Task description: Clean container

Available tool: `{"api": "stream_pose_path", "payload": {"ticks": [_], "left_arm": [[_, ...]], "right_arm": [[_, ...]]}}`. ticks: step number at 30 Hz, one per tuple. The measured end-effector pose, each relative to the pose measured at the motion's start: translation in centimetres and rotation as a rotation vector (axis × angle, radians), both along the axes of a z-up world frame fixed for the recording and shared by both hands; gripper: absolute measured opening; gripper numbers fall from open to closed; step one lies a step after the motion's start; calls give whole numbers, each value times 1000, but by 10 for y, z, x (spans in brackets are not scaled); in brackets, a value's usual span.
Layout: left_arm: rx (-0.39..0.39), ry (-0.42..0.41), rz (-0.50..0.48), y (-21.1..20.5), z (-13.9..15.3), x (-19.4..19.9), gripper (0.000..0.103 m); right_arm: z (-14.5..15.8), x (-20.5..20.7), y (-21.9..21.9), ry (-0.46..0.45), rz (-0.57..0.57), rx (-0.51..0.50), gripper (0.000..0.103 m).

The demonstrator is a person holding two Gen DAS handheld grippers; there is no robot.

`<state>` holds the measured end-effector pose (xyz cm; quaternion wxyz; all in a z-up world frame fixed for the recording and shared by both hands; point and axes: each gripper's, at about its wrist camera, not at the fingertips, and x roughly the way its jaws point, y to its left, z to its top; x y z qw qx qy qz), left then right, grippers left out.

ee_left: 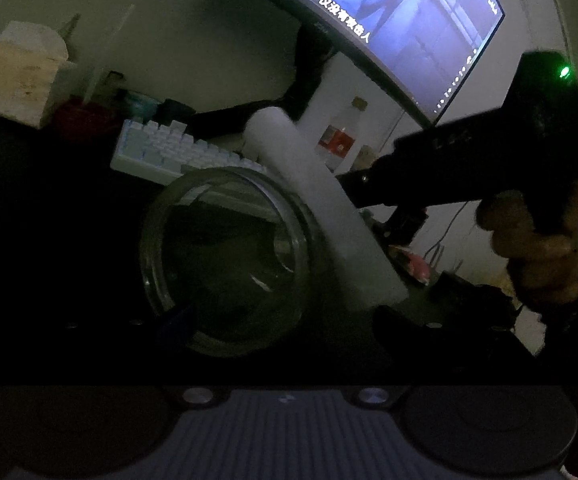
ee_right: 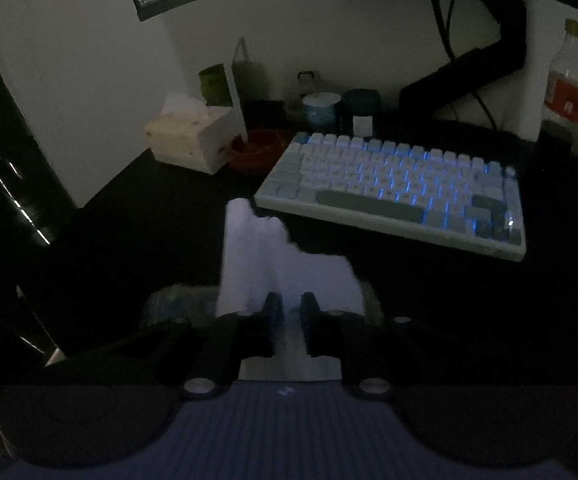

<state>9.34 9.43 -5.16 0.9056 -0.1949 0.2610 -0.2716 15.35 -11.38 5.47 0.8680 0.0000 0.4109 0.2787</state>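
**A:** What fills the far side?

**B:** A wide curved monitor (ee_left: 389,12) glows blue above the dark desk (ee_right: 161,208). Under it a white backlit keyboard (ee_right: 393,184) lies flat, with a pale cardboard tissue box (ee_right: 189,140) far left.

**A:** And the container?

**B:** The clear round glass jar (ee_left: 225,256) sits near the left wrist camera, tipped so its open mouth faces it. The left gripper's (ee_left: 281,320) fingers are too dark to make out, so I cannot tell whether they clamp the jar.

**A:** The right one?

**B:** The right gripper (ee_right: 287,312) has its jaws nearly together, pinching a white folded cloth (ee_right: 257,260). From the left view that cloth reads as a pale roll lying against the jar's right rim.
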Motion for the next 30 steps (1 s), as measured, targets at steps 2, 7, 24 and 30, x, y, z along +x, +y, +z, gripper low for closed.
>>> {"api": "stream_pose_path", "payload": {"ticks": [2, 7, 24, 30], "left_arm": [[5, -6, -4, 0, 0, -1, 95], [-4, -7, -8, 2, -1, -2, 95], [-32, 9, -19, 2, -2, -1, 95], [-33, 9, -33, 10, -3, 3, 95]], "right_arm": [[4, -9, 8, 8, 64, 18, 16], [3, -4, 9, -6, 36, -5, 14], [23, -7, -9, -30, -11, 103, 46], [-1, -2, -7, 1, -7, 80, 42]]}}
